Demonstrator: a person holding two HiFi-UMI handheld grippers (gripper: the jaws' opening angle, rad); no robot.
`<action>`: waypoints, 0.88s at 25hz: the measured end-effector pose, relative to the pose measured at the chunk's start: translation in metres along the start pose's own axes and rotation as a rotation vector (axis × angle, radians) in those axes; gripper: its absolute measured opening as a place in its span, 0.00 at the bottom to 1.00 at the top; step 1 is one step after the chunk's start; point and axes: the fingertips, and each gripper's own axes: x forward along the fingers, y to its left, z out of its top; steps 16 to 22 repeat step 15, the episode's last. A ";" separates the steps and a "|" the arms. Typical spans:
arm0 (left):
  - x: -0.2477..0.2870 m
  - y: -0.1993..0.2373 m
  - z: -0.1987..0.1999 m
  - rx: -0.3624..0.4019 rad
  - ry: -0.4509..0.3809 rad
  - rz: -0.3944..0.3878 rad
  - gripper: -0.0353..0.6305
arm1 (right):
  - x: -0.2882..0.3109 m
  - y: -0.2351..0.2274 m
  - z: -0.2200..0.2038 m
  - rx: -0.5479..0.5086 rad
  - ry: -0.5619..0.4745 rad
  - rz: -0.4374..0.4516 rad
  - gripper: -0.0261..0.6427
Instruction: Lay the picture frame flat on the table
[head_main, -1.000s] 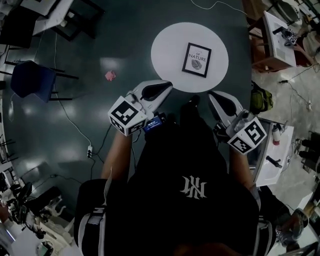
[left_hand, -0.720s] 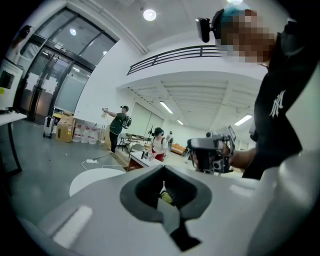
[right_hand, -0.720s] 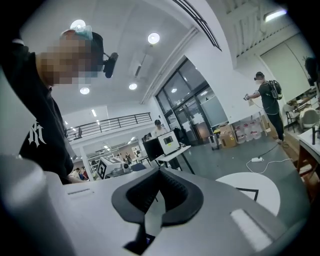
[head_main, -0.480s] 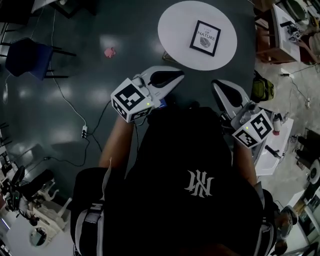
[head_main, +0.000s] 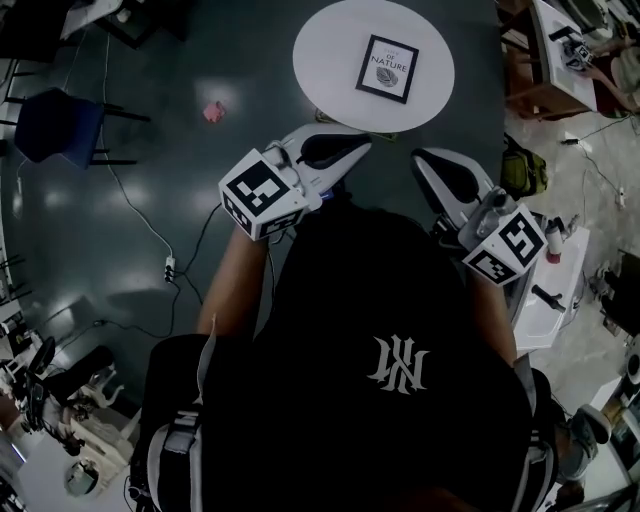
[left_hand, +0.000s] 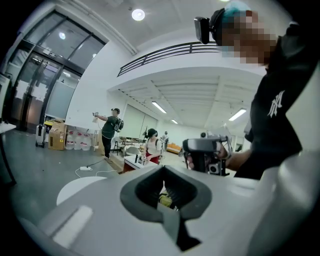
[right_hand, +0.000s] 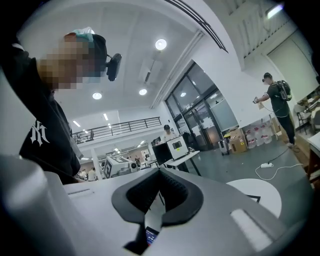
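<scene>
One picture frame (head_main: 387, 68) lies flat on one counter (head_main: 330, 50), upper centre. Left claw (head_main: 352, 150) and right claw (head_main: 424, 160) are both pressed together, empty. Only the head view shows the whole frame.

A dim head view shows floor (head_main: 120, 200) glare; gripper views are brightly lit by ceiling lamps (left_hand: 138, 14), with edges bowed.
</scene>
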 end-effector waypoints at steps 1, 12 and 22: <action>0.008 -0.005 0.001 0.006 0.001 -0.004 0.06 | -0.010 -0.005 -0.001 0.009 -0.006 -0.006 0.04; 0.074 -0.049 -0.003 0.016 0.020 -0.007 0.06 | -0.090 -0.030 -0.002 0.009 -0.037 -0.017 0.04; 0.086 -0.062 -0.003 0.018 0.032 -0.002 0.06 | -0.107 -0.033 -0.002 0.005 -0.038 -0.013 0.04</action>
